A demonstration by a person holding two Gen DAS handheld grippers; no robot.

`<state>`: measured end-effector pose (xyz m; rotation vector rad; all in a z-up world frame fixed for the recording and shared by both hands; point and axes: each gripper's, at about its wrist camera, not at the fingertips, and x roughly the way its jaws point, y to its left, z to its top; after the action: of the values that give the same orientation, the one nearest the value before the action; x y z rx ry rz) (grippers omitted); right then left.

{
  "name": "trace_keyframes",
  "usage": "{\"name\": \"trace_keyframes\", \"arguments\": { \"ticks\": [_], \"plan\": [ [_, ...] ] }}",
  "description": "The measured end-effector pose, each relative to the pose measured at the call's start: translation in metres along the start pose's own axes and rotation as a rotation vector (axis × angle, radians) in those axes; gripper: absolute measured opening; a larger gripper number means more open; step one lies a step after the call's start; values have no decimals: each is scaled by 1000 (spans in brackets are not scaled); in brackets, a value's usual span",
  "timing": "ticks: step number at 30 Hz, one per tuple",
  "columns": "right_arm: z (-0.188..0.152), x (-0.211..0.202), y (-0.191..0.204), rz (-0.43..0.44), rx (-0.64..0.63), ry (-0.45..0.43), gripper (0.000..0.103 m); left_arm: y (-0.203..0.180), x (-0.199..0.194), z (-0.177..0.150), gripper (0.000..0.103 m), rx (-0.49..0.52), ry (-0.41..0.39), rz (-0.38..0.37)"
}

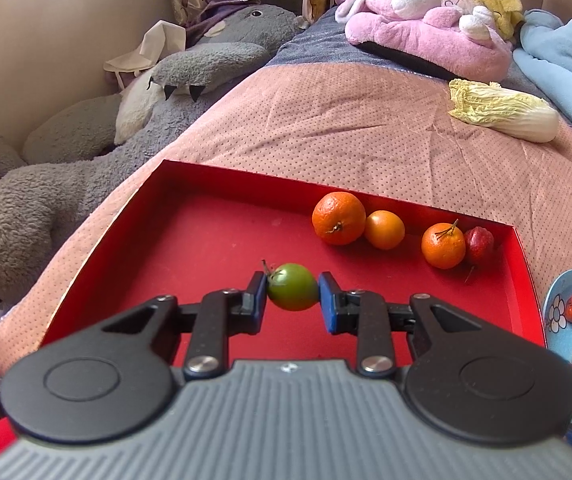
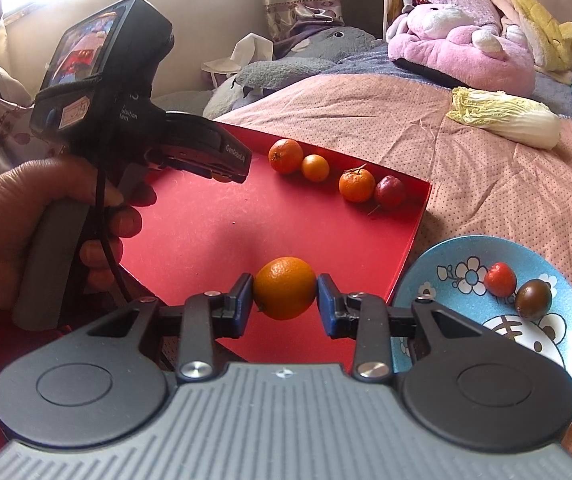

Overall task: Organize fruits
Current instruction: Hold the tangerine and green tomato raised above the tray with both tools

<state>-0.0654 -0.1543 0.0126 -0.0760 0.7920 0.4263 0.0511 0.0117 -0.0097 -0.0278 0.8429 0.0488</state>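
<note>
nearest to me, the left gripper (image 1: 292, 295) has its two blue-padded fingers pressed on either side of a small green fruit (image 1: 293, 286), stem to the left, held over the red tray (image 1: 214, 248) about the middle of its near half. the right gripper (image 2: 285, 296) pinches an orange (image 2: 285, 287) the same way, over the tray's near right part, just left of the blue flowered plate (image 2: 458, 256). that plate sits on the bed touching or just beside the tray's right wall, and carries a small red fruit (image 2: 500, 279) with a dark brownish one (image 2: 533, 298) right next to it. in the right wrist view the person's left hand (image 2: 18, 232) wraps the grey handle at the left, with the black camera body above it. further back, along the tray's far wall, four fruits sit in a row: a big tangerine (image 1: 338, 218) touching a smooth smaller orange fruit (image 1: 384, 229), then a gap, then a stemmed tangerine (image 1: 443, 245) against a dark red fruit (image 1: 479, 241) in the far right corner. beyond the tray lies the pink dotted bedspread (image 1: 326, 120), with a napa cabbage (image 1: 504, 110) on it to the far right. farthest off are a pink plush toy (image 1: 418, 28), a grey plush toy (image 1: 206, 64) at the left and a light blue blanket (image 1: 566, 52) at the right.
</note>
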Motion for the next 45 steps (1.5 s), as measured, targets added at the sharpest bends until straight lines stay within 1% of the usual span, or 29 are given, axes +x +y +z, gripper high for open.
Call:
{"name": "trace_keyframes", "arguments": {
  "ticks": [10, 30, 45],
  "plan": [
    [-3, 1, -4, 21, 23, -7, 40, -4, 1, -2, 31, 14, 2, -4],
    [-4, 0, -11, 14, 45, -15, 40, -18, -10, -8, 31, 87, -26, -41],
    [-5, -2, -14, 12, 54, -23, 40, -23, -10, -9, 31, 112, -30, -51]
  ]
}}
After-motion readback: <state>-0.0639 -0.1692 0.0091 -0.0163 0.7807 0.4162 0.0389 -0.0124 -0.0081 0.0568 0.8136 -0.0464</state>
